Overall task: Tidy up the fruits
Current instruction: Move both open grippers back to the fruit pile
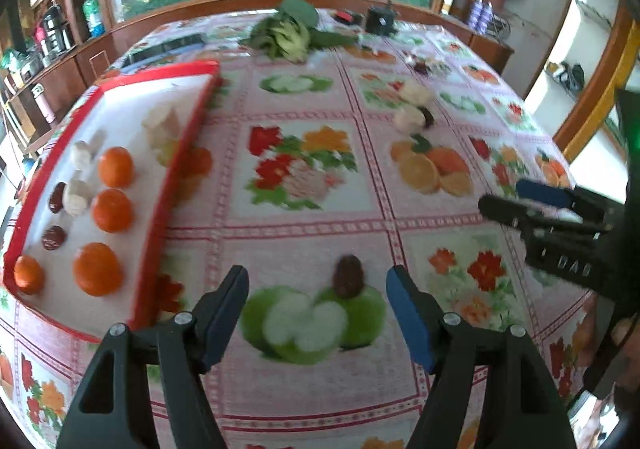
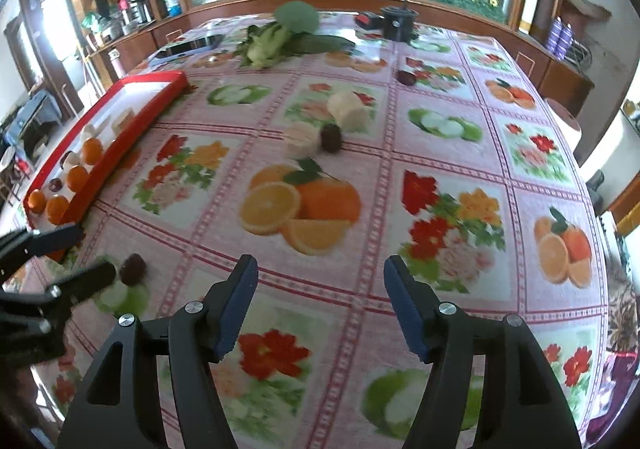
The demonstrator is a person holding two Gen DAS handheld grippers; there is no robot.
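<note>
My left gripper (image 1: 318, 285) is open and empty just above the tablecloth. A dark red date (image 1: 349, 276) lies on the cloth between and slightly ahead of its fingertips; it also shows in the right wrist view (image 2: 133, 269). The red-rimmed white tray (image 1: 188, 145) at the left holds several oranges (image 1: 111, 209), two dates (image 1: 54, 237) and pale white pieces (image 1: 76, 197). My right gripper (image 2: 320, 273) is open and empty over the cloth. Farther off lie two pale pieces (image 2: 349, 109) (image 2: 302, 137) with a date (image 2: 331, 137) beside them, and another date (image 2: 407, 77).
The table wears a fruit-and-flower printed cloth (image 2: 448, 209). Leafy greens (image 2: 280, 35), a black round device (image 2: 396, 23) and a dark flat phone-like object (image 2: 188, 45) sit at the far end. The right gripper appears at the right in the left wrist view (image 1: 540, 205).
</note>
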